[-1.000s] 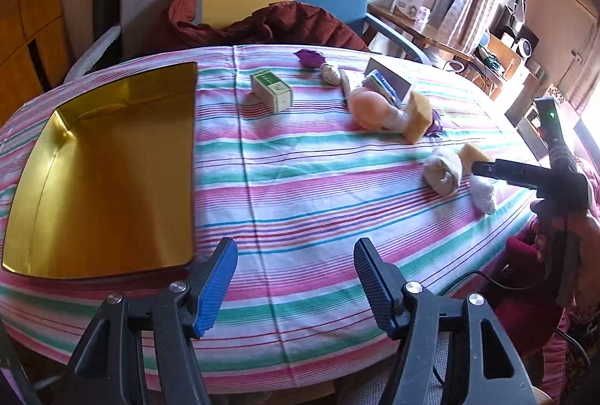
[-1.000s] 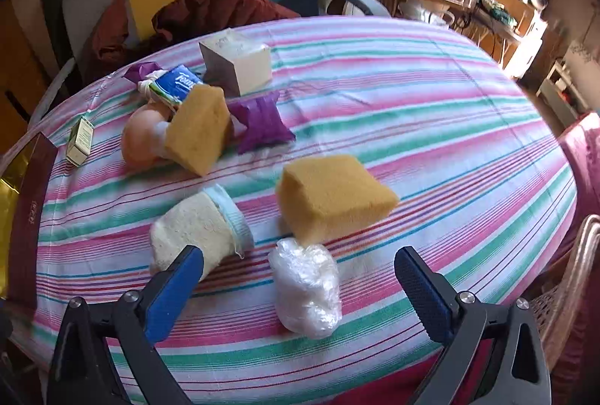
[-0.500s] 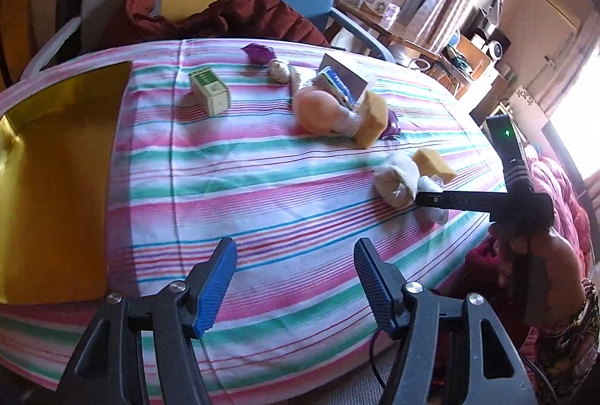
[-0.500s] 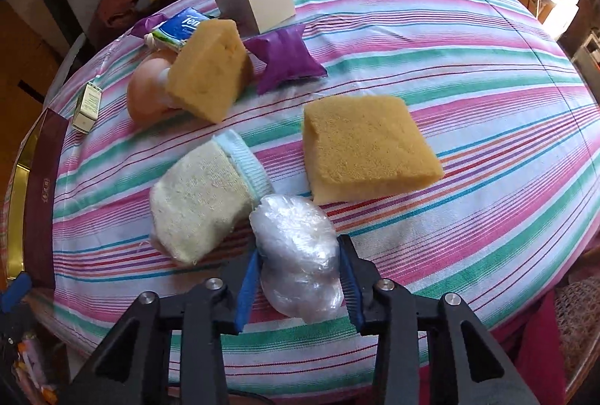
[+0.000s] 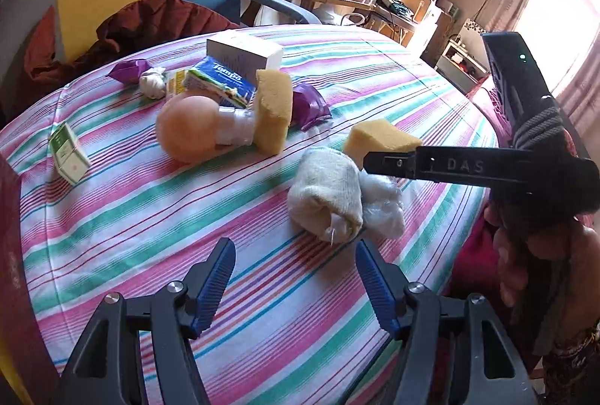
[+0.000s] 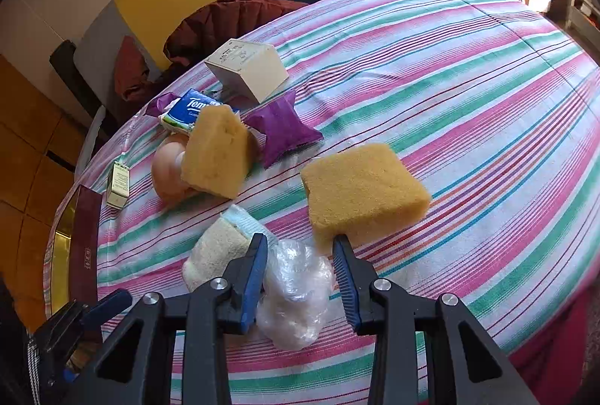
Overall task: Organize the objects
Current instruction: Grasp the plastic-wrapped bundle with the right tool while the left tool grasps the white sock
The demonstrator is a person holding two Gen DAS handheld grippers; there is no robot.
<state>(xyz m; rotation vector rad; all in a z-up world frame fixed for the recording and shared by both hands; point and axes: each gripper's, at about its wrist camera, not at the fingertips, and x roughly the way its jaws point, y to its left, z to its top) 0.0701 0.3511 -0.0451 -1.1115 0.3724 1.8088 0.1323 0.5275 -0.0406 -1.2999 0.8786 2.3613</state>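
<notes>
Hovering above the striped table (image 5: 123,217), the left gripper (image 5: 295,283) has its jaws spread wide with nothing between them. Just beyond it in the left wrist view lies a rolled cream sock (image 5: 325,193), touching a crumpled clear plastic bag (image 5: 386,202) on its right. Behind the sock sits a yellow sponge (image 5: 378,138), partly covered by the right gripper's black body (image 5: 476,168). Farther back from the sock lie a peach ball-shaped bottle (image 5: 187,127), an upright second sponge (image 5: 273,112), a Tempo tissue pack (image 5: 221,80) and a white box (image 5: 243,54).

From the right wrist view, the right gripper (image 6: 300,279) has its jaws closed in around the plastic bag (image 6: 296,292), the left pad touching it; whether the right pad touches is unclear. Left of the bag, touching it, is the sock (image 6: 221,247); the flat sponge (image 6: 365,187) lies just beyond the bag.
</notes>
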